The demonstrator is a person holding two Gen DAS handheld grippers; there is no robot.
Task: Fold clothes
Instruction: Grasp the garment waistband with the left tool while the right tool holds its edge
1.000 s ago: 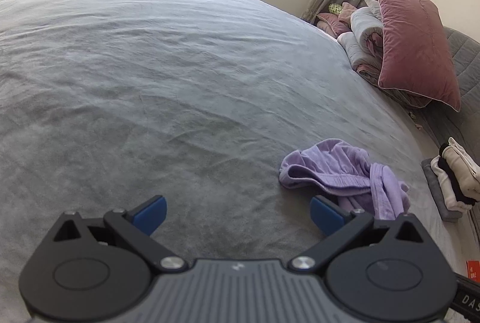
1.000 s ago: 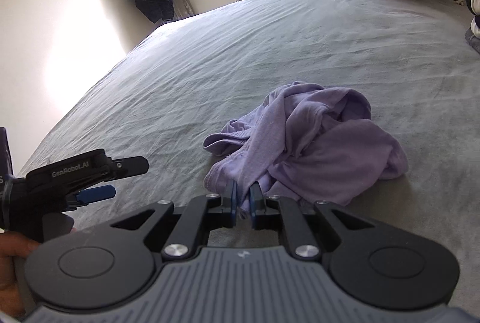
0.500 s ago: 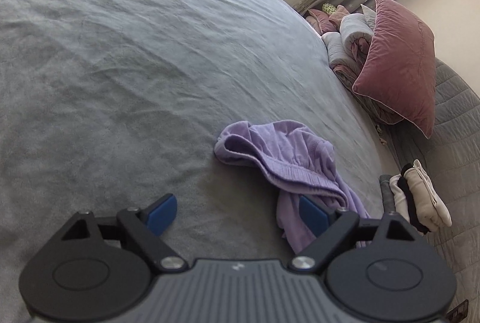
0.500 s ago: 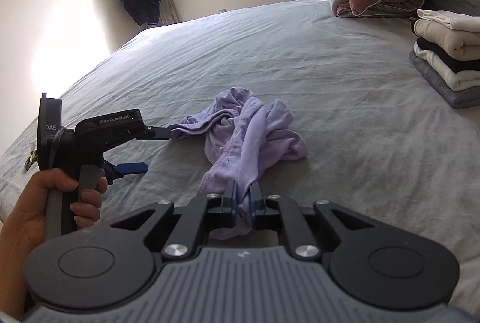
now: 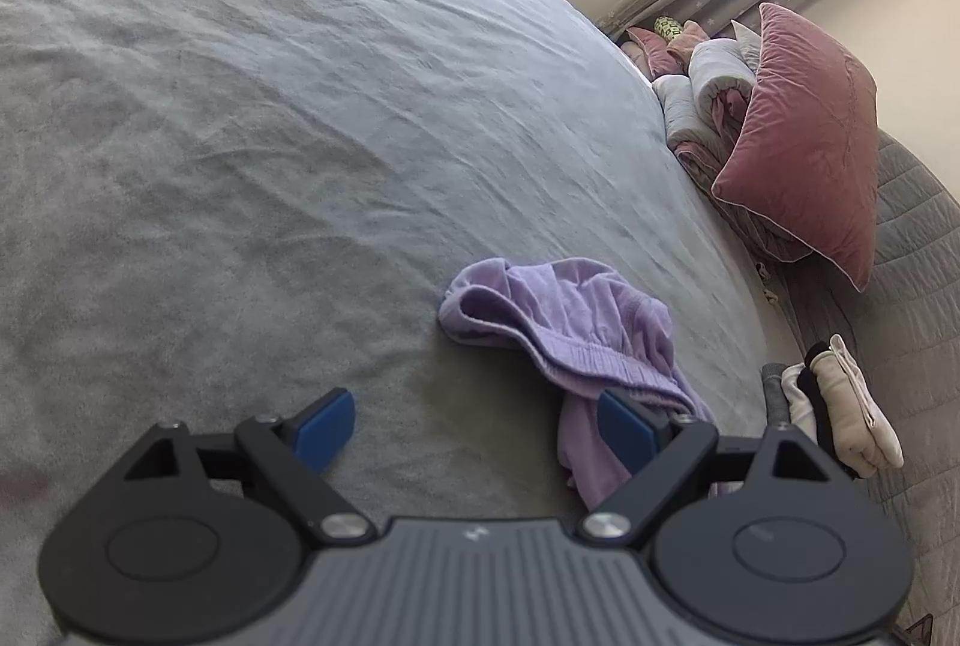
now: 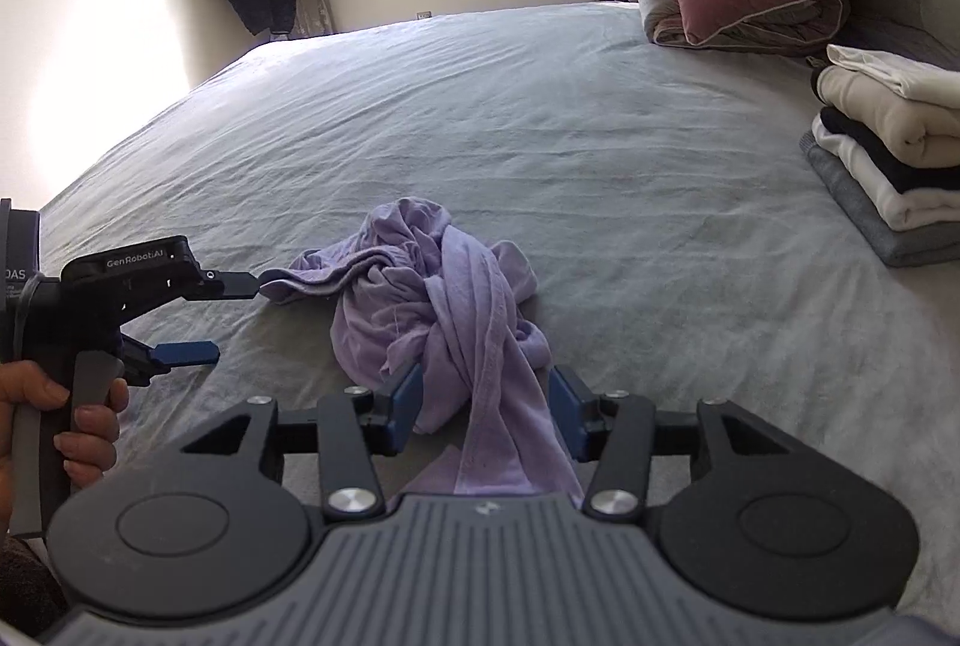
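Our right gripper (image 6: 485, 406) opening, purple cloth (image 6: 444, 310) loose between jaws, not pinched. Left gripper (image 5: 474, 427) wide, holds nothing. Cloth bunched on bed (image 6: 600, 153). We should grab waistband edge, spread flat.

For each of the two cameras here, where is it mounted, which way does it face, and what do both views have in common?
Left wrist: sits on the left gripper, looking forward and down across the grey bed toward the purple garment; only its own open fingers show.
Right wrist: sits on the right gripper, facing the window wall; its jaws are opening with garment fabric between them, and a hand holding the left gripper shows at left.
Shared: the garment, bed, pink pillow and folded stack.
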